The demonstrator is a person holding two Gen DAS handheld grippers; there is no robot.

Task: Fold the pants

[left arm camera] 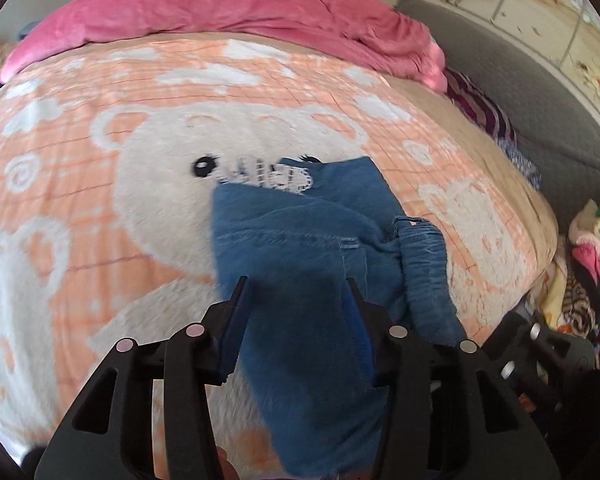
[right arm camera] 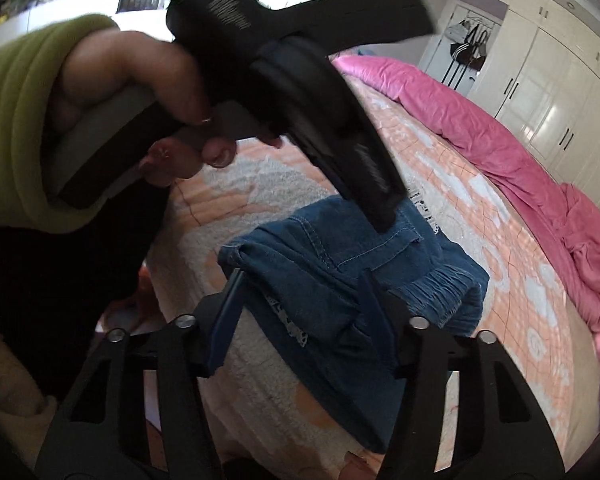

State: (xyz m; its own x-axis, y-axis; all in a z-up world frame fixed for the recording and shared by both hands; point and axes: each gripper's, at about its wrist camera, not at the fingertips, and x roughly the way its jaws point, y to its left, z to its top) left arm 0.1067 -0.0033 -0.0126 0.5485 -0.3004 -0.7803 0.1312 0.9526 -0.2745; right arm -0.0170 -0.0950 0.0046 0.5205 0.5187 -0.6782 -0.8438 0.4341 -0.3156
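The blue denim pants [left arm camera: 312, 240] lie folded into a small bundle on the peach bear-print blanket [left arm camera: 100, 160], with the gathered waistband [left arm camera: 424, 264] at the right. My left gripper [left arm camera: 298, 286] is open, its jaws wide apart just above the near part of the bundle. In the right wrist view the pants [right arm camera: 340, 272] lie between the open jaws of my right gripper [right arm camera: 300, 280]. The left gripper [right arm camera: 382, 220], held by a hand in a green sleeve, points down onto the far part of the bundle.
A crumpled pink duvet [left arm camera: 240, 12] lies along the far side of the bed. A grey headboard [left arm camera: 520, 92] and striped cloth [left arm camera: 480, 112] are at the right. A pile of clothes [left arm camera: 584, 264] sits past the bed's right edge. White wardrobes [right arm camera: 552, 92] stand behind.
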